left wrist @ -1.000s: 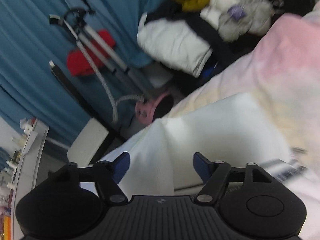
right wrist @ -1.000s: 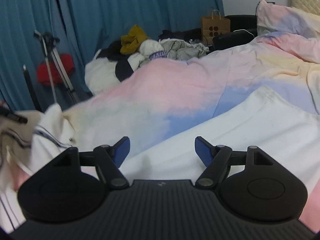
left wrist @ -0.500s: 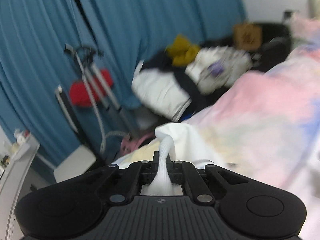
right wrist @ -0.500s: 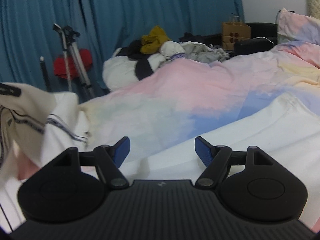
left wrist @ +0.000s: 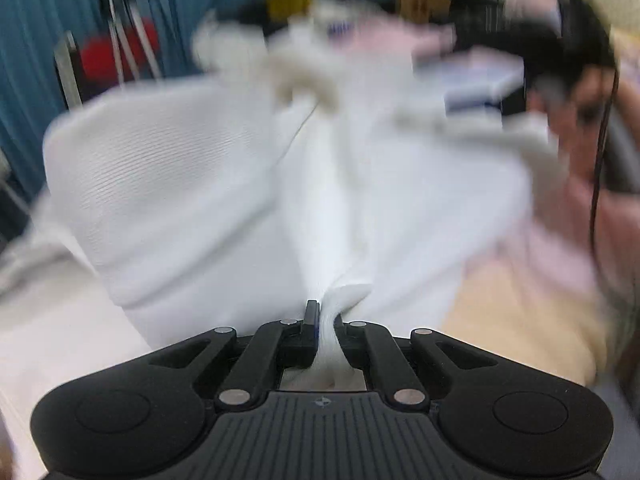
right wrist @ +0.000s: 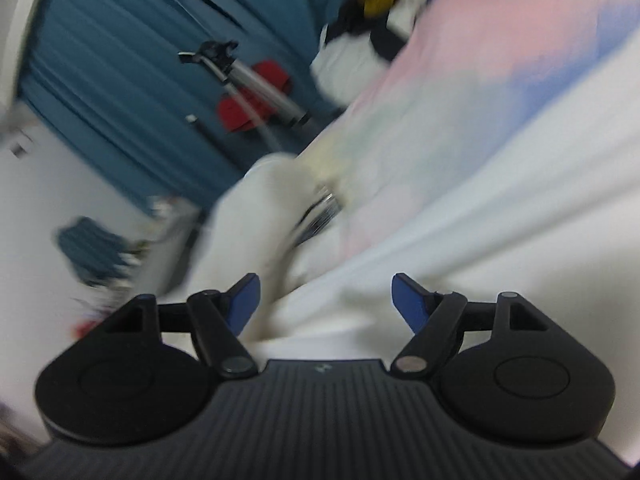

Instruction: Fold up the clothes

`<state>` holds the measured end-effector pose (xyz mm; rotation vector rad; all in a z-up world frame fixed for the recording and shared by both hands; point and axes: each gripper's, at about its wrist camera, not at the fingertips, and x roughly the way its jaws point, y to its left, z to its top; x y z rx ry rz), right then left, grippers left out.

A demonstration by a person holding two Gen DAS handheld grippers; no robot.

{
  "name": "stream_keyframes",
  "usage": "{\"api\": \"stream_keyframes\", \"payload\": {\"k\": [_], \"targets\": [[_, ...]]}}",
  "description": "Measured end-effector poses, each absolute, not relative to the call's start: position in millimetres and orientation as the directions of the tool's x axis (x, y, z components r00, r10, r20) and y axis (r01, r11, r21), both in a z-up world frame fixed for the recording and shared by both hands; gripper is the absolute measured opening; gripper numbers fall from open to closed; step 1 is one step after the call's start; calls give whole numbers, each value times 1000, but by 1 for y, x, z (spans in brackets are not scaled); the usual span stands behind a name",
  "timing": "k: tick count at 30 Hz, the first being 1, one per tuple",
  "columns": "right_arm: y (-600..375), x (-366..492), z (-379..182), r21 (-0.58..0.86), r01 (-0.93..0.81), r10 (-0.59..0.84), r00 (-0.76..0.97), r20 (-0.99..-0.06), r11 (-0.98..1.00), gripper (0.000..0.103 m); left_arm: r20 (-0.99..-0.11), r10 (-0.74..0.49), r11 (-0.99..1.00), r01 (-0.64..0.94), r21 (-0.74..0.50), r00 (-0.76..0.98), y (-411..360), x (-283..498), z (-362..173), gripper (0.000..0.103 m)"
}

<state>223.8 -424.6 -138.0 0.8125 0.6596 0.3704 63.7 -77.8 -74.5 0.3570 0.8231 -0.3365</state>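
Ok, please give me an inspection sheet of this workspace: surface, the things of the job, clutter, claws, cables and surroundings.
Surface: bed with a pastel pink, blue and yellow duvet.
Job's things: white garment, lifted and bunched, one edge pinched in the left claw; more white cloth lies under the right claw.
Clutter: pile of clothes at the far end of the bed, a yellow piece on top.
Claws: left claw shut on the white garment; right claw open, nothing between its blue pads.
Cables: a thin dark cable hangs at the right of the left wrist view.
Surroundings: blue curtain, tripod with a red thing behind it; both views are blurred.
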Motion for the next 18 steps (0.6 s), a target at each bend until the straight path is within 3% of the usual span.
{"api": "stream_keyframes", "payload": {"k": [2,7,13,16,17,18], "targets": [[-420,229,-140,764,-64,553,729,-403,642,76,-799,-143,888,432,156,584,-77,61,-91,4],[-398,247,-131,700,-147,548,739,-393,699,75,-801,-167,920,383,82,574,-74,60,-94,4],[-358,276,-128,548,-236,504,759,-411,803,74,-793,-158,913,394,110,588,-81,61,-94,4],[-345,279,-128,498,-266,498,759,-420,825,62,-791,-174,916,391,89,587,-81,62,-93,4],[-344,279,-128,483,-269,492,761,-424,833,44,-789,-180,917,390,81,587,-81,63,-92,4],[-344,279,-128,471,-266,482,763,-430,841,35,-787,-186,917,391,75,588,-81,62,-92,4]]}}
